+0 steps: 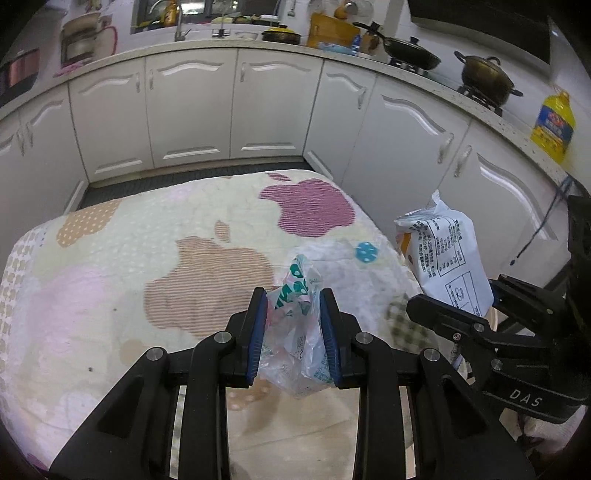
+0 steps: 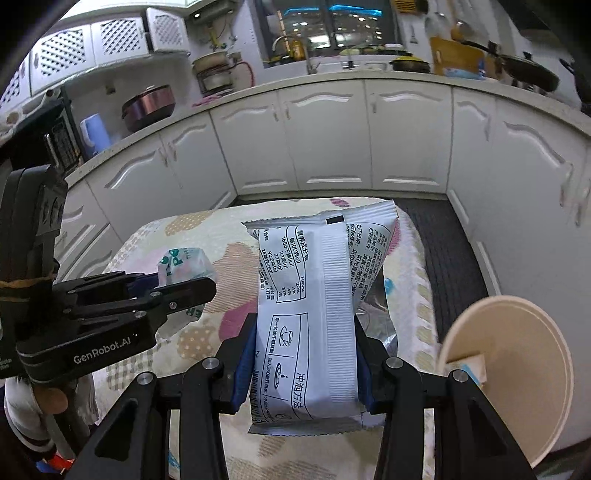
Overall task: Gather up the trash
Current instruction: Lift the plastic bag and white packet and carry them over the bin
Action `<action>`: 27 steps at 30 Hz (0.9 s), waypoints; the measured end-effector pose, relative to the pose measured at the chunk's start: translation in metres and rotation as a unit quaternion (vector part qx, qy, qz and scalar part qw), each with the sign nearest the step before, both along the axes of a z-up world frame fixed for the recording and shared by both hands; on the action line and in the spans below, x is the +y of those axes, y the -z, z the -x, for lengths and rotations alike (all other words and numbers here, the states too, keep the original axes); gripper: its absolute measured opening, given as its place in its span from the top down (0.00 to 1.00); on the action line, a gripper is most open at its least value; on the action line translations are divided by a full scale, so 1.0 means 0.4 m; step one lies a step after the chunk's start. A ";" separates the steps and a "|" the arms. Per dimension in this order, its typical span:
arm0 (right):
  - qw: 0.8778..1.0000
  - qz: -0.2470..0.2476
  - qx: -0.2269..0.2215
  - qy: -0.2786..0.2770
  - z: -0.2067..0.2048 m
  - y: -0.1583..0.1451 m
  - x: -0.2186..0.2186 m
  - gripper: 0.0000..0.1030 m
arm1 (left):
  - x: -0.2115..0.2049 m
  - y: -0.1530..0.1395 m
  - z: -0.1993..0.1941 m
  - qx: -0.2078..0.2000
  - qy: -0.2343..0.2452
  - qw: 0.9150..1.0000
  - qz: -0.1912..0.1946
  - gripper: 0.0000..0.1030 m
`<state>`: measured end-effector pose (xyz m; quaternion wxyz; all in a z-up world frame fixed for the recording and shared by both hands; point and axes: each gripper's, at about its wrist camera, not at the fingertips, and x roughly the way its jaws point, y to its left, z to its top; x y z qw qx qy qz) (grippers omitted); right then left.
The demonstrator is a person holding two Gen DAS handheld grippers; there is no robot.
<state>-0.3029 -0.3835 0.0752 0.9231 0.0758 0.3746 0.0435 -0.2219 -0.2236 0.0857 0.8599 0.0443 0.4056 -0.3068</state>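
white curvy-panel cabinets wrap the kitchen under a speckled counter full of pots, dark window over the sink, dark mat on the floor

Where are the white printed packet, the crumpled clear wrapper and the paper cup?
white printed packet (image 2: 306, 325), right wrist view, its ridged seam.
crumpled clear wrapper (image 1: 295, 325), left wrist view, its middle.
paper cup (image 2: 517, 373), right wrist view, inner wall.

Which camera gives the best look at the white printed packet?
The right wrist view: the white printed packet fills its centre, clamped in the right gripper, print legible. The left wrist view shows it small, at the right edge.
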 end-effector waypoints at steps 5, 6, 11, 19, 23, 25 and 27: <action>1.000 -0.005 0.000 0.018 0.028 -0.002 -0.042 0.57 | -0.044 0.000 0.024 -0.003 0.014 1.000 -0.003 0.75; 1.000 -0.008 0.000 0.022 0.034 -0.001 -0.052 0.57 | -0.052 0.000 0.027 -0.003 0.016 1.000 -0.003 0.75; 0.999 -0.011 0.000 0.040 0.062 0.001 -0.084 0.57 | -0.090 0.003 0.037 -0.002 0.028 1.000 -0.007 0.75; 0.997 -0.023 0.004 0.076 0.104 0.011 -0.160 0.57 | -0.152 0.010 0.053 -0.002 0.046 0.999 -0.013 0.75; 0.995 -0.023 0.009 0.092 0.119 0.020 -0.197 0.57 | -0.186 0.017 0.056 0.005 0.058 0.998 -0.014 0.75; 0.994 -0.024 0.013 0.102 0.128 0.027 -0.219 0.57 | -0.205 0.022 0.055 0.013 0.066 0.998 -0.011 0.75; 0.993 -0.025 0.016 0.113 0.136 0.034 -0.243 0.57 | -0.226 0.026 0.055 0.019 0.074 0.997 -0.009 0.75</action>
